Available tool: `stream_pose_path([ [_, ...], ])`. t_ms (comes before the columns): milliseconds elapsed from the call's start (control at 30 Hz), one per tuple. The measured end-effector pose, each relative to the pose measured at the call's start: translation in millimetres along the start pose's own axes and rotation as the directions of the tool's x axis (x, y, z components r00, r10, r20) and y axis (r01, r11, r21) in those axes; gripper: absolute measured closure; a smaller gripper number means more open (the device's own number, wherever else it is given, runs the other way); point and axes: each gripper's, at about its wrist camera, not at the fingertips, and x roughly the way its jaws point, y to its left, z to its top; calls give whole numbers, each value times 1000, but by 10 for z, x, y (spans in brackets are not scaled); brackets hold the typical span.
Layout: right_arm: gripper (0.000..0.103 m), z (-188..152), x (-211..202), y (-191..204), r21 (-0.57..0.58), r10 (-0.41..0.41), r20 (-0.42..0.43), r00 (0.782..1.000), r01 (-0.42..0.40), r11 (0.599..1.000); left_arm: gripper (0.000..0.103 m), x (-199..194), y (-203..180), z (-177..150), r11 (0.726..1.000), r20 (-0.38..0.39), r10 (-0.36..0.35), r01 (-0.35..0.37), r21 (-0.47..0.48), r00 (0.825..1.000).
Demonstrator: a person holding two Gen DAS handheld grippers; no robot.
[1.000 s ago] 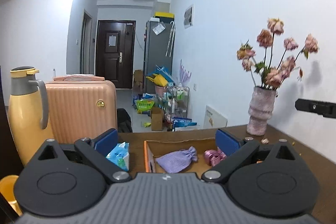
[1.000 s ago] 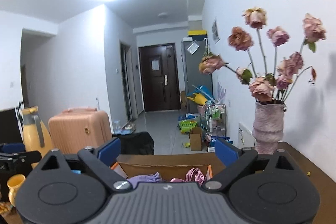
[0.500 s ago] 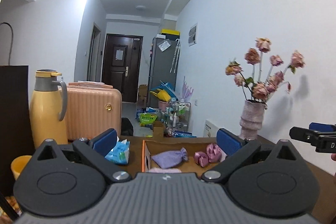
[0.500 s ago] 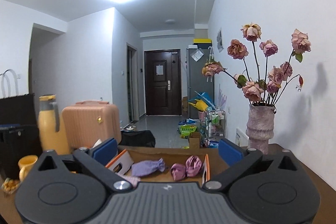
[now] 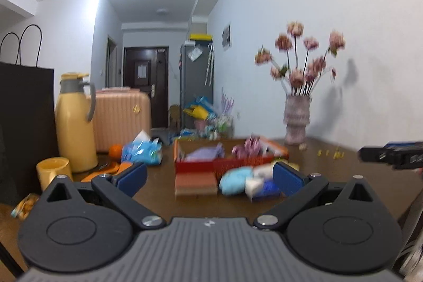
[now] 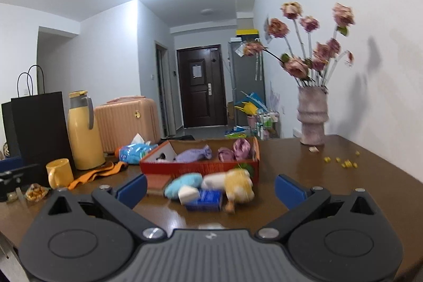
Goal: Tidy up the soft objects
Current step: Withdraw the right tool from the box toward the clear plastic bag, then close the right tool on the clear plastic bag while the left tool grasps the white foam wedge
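1. In front of the box, a heap of soft toys is seen on the table.
2. Both grippers, left and right, are held wide apart, empty.
3. An approach is judged underway; one toy must be singled out and pinched.

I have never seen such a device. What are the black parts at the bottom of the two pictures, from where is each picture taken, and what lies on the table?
No robot is here: a person holds one hand tool in each hand, each ending in a two-finger claw. Each picture comes from a wide-angle camera on one tool, looking forward along its fingers. The black body and blue pads below are the tool itself.

The left claw and the right claw are both open and hold nothing.

On the brown table stands a red box with a lilac pouch and pink pouches inside. In front of it lie loose soft things: a light blue plush, a yellow plush and a blue packet. A flower vase, a yellow flask and a yellow mug stand around.
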Motion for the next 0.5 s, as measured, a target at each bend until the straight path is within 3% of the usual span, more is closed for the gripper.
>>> stream_pose_path([
  [167, 0, -313, -140, -93, 20, 3, -11, 1000, -3, 1000, 0, 192, -67, -184, 1000, -94, -20, 19, -6, 995],
  [333, 0, -411, -20, -115, -30, -44, -42, 998, 43, 999, 0, 393, -173, -285, 998, -126, -64, 63, -9, 990],
  [500, 2, -487, 207, -261, 36, -15, -108, 994, 19, 999, 0, 663, -303, -370, 996, -177, -88, 90, 4, 980],
])
